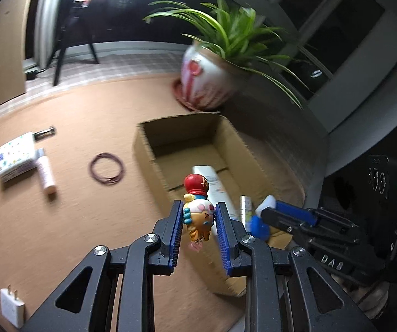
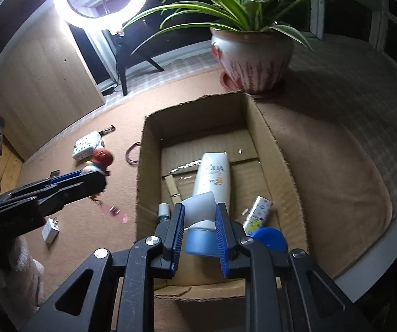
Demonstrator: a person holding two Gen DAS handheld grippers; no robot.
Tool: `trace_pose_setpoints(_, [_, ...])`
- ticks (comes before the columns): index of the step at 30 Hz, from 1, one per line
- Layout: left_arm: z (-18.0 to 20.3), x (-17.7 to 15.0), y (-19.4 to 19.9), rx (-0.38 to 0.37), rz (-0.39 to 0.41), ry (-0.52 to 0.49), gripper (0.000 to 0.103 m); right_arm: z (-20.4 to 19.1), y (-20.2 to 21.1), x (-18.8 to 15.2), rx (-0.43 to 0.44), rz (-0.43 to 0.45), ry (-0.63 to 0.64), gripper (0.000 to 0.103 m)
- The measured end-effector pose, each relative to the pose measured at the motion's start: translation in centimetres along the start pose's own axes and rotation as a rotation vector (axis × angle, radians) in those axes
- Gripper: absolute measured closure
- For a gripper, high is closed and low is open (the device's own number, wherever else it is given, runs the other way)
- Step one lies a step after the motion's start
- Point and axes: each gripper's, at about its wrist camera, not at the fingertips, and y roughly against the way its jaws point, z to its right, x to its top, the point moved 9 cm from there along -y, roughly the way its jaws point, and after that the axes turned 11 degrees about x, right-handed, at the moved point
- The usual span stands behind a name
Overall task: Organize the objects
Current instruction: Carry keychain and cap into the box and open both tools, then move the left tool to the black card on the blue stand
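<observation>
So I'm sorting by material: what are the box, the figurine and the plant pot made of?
Box: corrugated cardboard, matte brown, with ragged torn edges. Figurine held in the left gripper: probably moulded plastic or vinyl, with glossy paint. Plant pot: looks like glazed ceramic, with shiny highlights.

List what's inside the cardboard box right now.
Inside the cardboard box: a white sunscreen tube, wooden clothespin, small glass bottle, patterned stick, blue lid. The right gripper and its white-and-blue bottle cover the near floor.
</observation>
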Motion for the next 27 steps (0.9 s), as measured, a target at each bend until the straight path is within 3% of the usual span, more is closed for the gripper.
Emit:
trace_pose_setpoints(8, [2.9, 0.5, -2.2, 0.001, -0.021, -0.036, 0.078, 1.1, -0.2, -0.5, -0.004, -0.009, -0.02, 0.082])
trace_pose_setpoints(11, [3.0, 0.7, -2.4, 0.014, -0.021, -0.035, 0.075, 1.1, -0.2, -0.6, -0.007, -0.004, -0.015, 0.077])
trace_pose_setpoints(12, [2.9, 0.7, -2.5, 0.022, -0.022, -0.032, 0.07, 1.1, -0.1, -0.5, -0.013, 0.004, -0.01, 0.071])
trace_pose_setpoints(14, [2.5, 0.9, -2.3, 0.024, -0.022, -0.019, 0.045, 1.0, -0.2, -0.6, -0.021, -0.003, -0.004, 0.044])
trace_pose_setpoints(15, [2.2, 1.0, -2.2, 0.028, -0.013, -0.015, 0.044, 0.9, -0.2, -0.7, -0.025, -0.001, -0.002, 0.04])
trace_pose_setpoints(27, [-4.3, 0.3, -0.1, 0.113, 0.001, 0.071, 0.044, -1.3, -0.6, 0.1, -0.001, 0.005, 0.023, 0.039])
